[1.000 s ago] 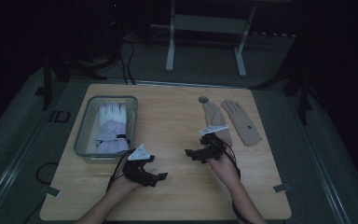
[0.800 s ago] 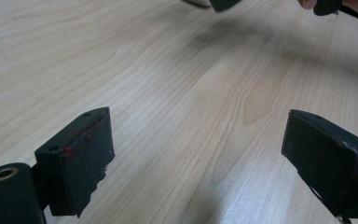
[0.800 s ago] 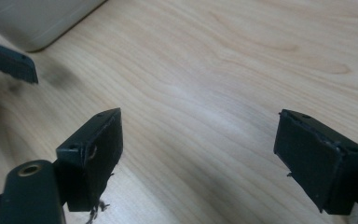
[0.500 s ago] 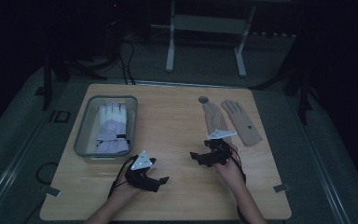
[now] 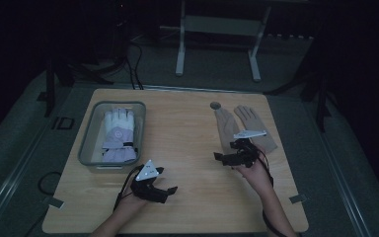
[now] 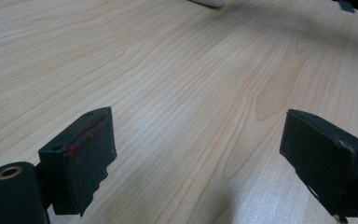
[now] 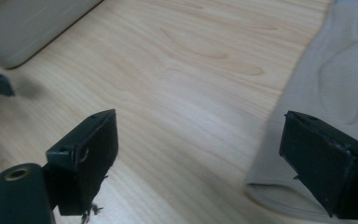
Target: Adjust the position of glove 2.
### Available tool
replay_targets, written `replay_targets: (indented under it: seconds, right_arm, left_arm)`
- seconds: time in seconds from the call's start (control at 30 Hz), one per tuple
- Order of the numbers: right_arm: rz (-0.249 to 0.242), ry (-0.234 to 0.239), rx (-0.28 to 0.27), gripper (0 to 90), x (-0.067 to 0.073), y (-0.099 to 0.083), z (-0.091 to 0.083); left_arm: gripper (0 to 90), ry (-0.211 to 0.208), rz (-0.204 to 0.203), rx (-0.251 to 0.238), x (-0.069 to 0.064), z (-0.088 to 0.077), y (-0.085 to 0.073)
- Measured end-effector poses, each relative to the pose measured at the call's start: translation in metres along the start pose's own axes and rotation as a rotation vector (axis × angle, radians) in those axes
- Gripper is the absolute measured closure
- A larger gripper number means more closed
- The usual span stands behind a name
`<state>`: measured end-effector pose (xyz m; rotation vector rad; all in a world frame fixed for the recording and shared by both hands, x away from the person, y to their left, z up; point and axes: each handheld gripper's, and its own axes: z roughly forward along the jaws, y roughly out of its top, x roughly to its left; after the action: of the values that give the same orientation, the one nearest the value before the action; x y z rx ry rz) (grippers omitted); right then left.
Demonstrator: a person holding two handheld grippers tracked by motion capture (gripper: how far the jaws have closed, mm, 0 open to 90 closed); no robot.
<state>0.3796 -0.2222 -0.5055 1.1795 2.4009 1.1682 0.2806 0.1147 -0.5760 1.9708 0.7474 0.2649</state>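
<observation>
Gloves awaited on the tabletop [image 5: 187,148].
I held both hand-held grippers open and empty: right [image 5: 227,157] beside the tan gloves [image 5: 244,126], left [image 5: 164,191] farther away, ready to grasp.

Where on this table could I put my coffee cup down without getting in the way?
The wide bare strip of wood down the middle, between the tray holding a white glove and the two tan gloves, is free. So is the near right corner. It is crowded near the front, where the left gripper and right gripper sit.
</observation>
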Motion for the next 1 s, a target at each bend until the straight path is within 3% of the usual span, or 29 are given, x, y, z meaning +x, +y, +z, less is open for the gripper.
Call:
replay_targets:
  seconds: [0.47,0.63,0.8,1.0]
  right_arm:
    - [-0.025,-0.111,-0.014,19.3,-0.028,0.022,0.001]
    - [-0.006,-0.129,-0.005,21.7,-0.04,0.03,0.008]
    - [0.007,-0.176,-0.011,23.0,-0.053,0.039,0.013]
    - [0.048,-0.194,-0.01,23.6,-0.073,0.046,0.02]
  left_arm:
    - [10.7,-0.004,-0.024,0.017,0.001,0.001,0.0]
    - [10.6,-0.004,-0.03,0.019,0.002,0.001,0.0]
    - [10.0,-0.011,-0.042,0.041,0.001,0.002,0.0]
    - [8.5,0.0,-0.023,0.045,-0.001,0.002,0.0]
